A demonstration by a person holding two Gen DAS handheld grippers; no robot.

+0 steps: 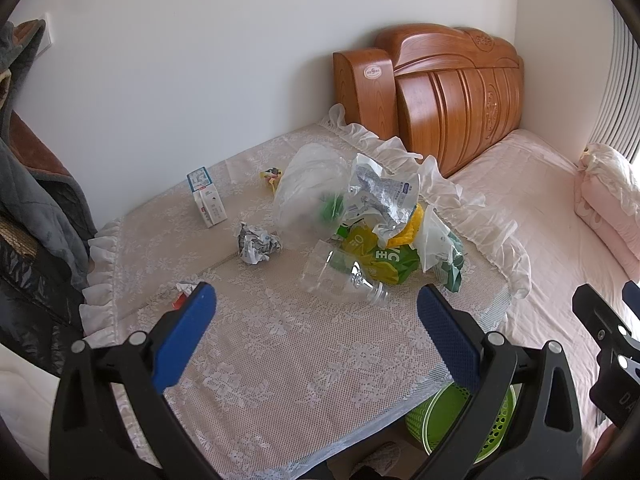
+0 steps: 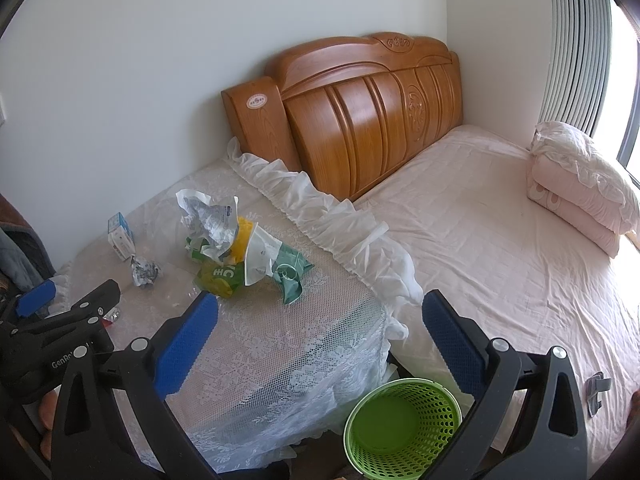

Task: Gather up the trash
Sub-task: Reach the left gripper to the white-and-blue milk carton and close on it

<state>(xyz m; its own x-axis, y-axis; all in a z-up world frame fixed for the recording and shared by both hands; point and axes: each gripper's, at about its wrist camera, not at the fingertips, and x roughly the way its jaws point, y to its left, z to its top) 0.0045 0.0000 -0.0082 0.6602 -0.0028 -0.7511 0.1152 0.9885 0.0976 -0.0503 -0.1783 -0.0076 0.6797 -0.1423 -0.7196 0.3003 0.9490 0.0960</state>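
Trash lies on a lace-covered table [image 1: 300, 360]: a clear plastic bottle [image 1: 340, 276], a clear plastic bag [image 1: 304, 192], a green and yellow wrapper pile [image 1: 380, 256], a crumpled paper ball [image 1: 258, 242], a small white carton [image 1: 206, 196] and a red-white scrap [image 1: 184, 294]. My left gripper [image 1: 316, 336] is open and empty, above the table's near part, short of the bottle. My right gripper [image 2: 320, 340] is open and empty, above the table's right corner. A green mesh bin [image 2: 402, 426] stands on the floor below it, empty. The wrapper pile [image 2: 240, 256] also shows there.
A bed with a pink sheet [image 2: 500, 248] and a wooden headboard [image 2: 360, 116] stands right of the table. Folded pink bedding [image 2: 580, 184] lies by the window. Dark clothes [image 1: 36, 208] hang at the left. The table's white frill [image 2: 332, 216] runs along its right edge.
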